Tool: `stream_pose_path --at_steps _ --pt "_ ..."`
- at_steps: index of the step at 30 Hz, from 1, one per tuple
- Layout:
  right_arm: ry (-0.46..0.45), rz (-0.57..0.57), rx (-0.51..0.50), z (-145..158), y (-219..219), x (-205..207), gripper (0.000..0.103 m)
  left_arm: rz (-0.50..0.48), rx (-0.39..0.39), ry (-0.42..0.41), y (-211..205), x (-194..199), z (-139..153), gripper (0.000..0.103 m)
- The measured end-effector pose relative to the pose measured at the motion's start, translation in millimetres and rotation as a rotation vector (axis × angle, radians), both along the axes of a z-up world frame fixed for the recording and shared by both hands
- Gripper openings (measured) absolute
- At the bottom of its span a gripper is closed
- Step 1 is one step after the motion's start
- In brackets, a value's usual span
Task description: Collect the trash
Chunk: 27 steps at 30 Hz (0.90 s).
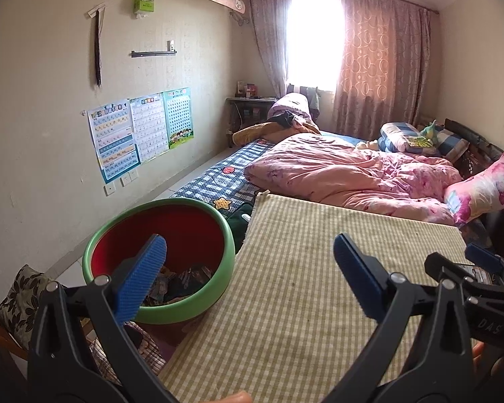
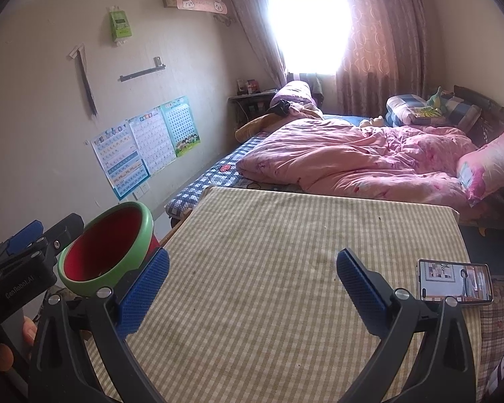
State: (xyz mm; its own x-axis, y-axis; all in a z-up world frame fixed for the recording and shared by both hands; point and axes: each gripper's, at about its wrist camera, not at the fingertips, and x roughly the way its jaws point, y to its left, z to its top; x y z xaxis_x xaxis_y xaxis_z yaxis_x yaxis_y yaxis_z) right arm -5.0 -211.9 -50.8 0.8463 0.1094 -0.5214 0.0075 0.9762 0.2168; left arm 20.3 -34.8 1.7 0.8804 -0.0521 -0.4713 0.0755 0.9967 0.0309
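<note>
A red bin with a green rim (image 1: pixel 184 231) stands beside the left edge of the table, below its top. Crumpled wrappers (image 1: pixel 184 280) lie in its bottom. My left gripper (image 1: pixel 248 268) is open and empty; its left pad hangs over the bin and its right pad over the checked tablecloth (image 1: pixel 302 302). My right gripper (image 2: pixel 252 285) is open too, with nothing between its blue pads, above the bare cloth (image 2: pixel 268 228). The bin (image 2: pixel 100 252) shows at its left. No loose trash is visible on the cloth. Each gripper appears at the other view's edge.
A lit phone (image 2: pixel 455 282) lies on the table's right side. Behind the table is a bed with a pink quilt (image 2: pixel 336 158) and a floral pillow (image 2: pixel 490 164). A leaf-print cushion (image 1: pixel 20 299) sits low on the left. Posters (image 1: pixel 137 131) hang on the left wall.
</note>
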Motion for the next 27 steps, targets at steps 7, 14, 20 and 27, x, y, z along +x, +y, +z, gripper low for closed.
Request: stream_pose_path --at_steps 7,14,20,27 --pt "0.02 -0.005 -0.002 -5.1 -0.3 5.3 0.097 -0.002 -0.001 0.013 0.5 4.3 -2.9 0.098" --pt "0.027 0.002 -0.008 -7.5 2.5 6.7 0.097 0.003 -0.002 0.017 1.8 8.2 -4.9 0.098" --pt "0.066 -0.017 0.003 -20.9 -4.5 5.9 0.097 -0.004 -0.016 0.002 5.6 4.4 -11.3 0.098" --pt "0.212 -0.185 -0.025 -73.5 -50.3 -8.7 0.097 -0.009 -0.025 0.065 12.3 8.7 -22.3 0.098"
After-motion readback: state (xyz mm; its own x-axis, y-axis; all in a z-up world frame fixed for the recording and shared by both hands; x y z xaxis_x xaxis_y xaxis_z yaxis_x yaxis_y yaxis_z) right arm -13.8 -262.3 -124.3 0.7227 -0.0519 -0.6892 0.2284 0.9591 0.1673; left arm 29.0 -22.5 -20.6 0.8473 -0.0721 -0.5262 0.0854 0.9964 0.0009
